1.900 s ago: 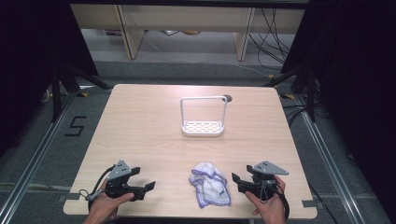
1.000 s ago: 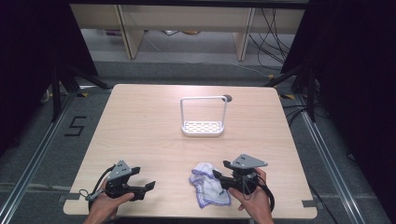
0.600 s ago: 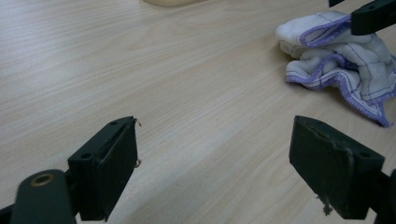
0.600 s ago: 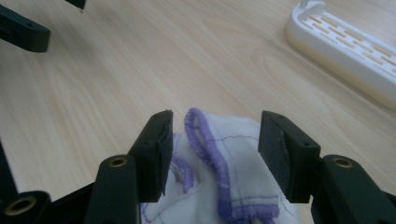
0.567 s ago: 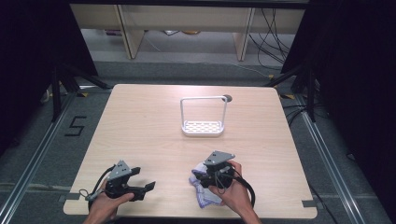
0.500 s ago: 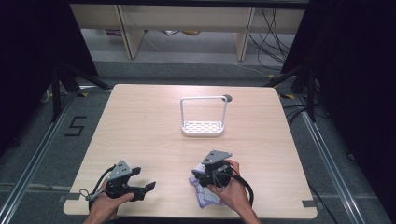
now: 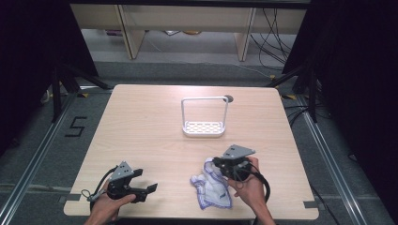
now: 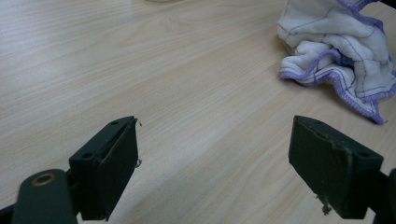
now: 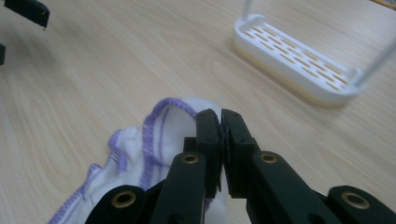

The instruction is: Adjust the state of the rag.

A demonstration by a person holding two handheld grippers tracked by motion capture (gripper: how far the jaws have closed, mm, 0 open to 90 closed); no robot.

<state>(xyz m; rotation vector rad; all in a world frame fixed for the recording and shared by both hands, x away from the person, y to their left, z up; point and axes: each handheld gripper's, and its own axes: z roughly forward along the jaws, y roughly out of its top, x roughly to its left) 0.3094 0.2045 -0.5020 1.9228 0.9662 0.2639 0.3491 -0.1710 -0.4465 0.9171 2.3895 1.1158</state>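
- crumpled white cloth with purple stitched edging (image 7: 212, 185), lying near the front edge of the light wooden table (image 7: 141, 122), right of centre.
- right gripper (image 9: 220, 122) pinched on the cloth's upper fold, jaws just closed and almost touching, fabric caught between.
- left gripper (image 8: 215, 154) spread wide over bare wood, gripping nothing, well apart from the cloth (image 8: 341, 51).
- white slotted plastic rack with a wire hoop handle (image 7: 204, 119), upright farther back at mid-table.

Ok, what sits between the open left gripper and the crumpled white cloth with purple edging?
Nothing: bare light wooden table runs from the left gripper to the white, purple-edged cloth, seen in the left gripper view.
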